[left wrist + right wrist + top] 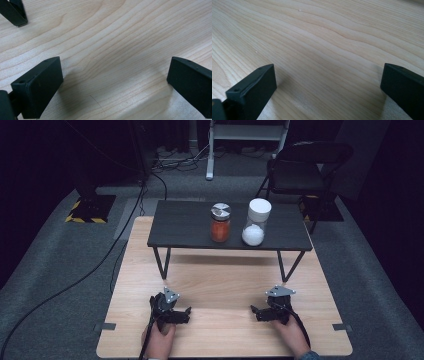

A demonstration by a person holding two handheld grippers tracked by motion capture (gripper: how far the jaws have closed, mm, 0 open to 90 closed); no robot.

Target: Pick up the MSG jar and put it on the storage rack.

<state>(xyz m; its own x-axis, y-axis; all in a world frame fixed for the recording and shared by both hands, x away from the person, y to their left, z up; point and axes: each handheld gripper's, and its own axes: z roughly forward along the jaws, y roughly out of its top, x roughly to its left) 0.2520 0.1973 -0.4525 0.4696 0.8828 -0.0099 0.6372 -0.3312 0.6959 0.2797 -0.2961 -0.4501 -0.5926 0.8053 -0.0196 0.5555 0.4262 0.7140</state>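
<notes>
Left tongs, right tongs gaping, empty, on bare table near front edge.

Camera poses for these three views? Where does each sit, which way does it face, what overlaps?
High view: above the person's side, facing forward and down on the wooden table, dark shelf with two jars; both hands, left gripper, right gripper show.
Left gripper view: on the left gripper, facing down at wood; open black jaws.
Right gripper view: on the right gripper, likewise.
Shared: the same wooden tabletop.
</notes>
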